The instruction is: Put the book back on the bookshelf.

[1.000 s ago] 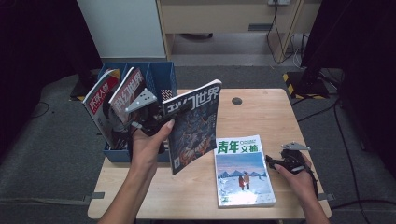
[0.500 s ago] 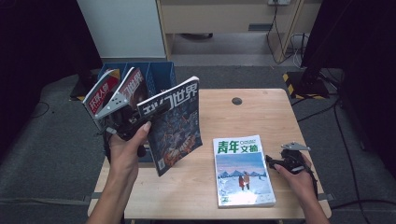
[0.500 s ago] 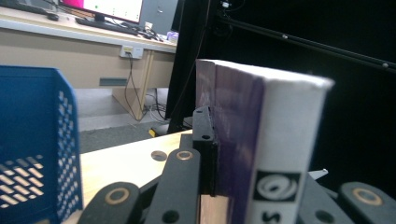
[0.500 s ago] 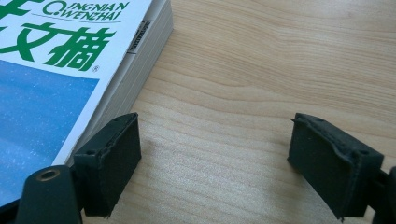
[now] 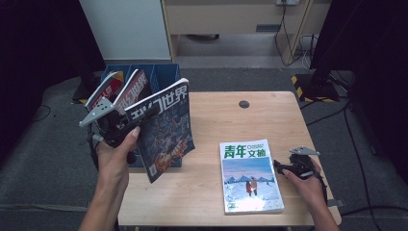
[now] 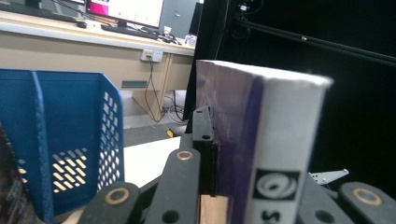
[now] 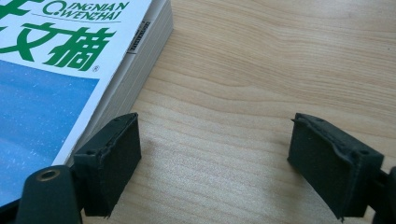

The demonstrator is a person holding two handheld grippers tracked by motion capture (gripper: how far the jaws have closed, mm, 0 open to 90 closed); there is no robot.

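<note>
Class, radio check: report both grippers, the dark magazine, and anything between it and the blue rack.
Left gripper shut on dark magazine, held upright beside blue rack. Right gripper open, beside green-titled magazine on table. Two magazines occupy rack slots.

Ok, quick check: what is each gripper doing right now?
Left gripper: shut on the dark magazine, held upright beside the blue rack.
Right gripper: open, nothing held, beside the green-titled magazine.

magazine (image 5: 251,175) on table (image 5: 211,120), rack (image 5: 163,77) left
</note>
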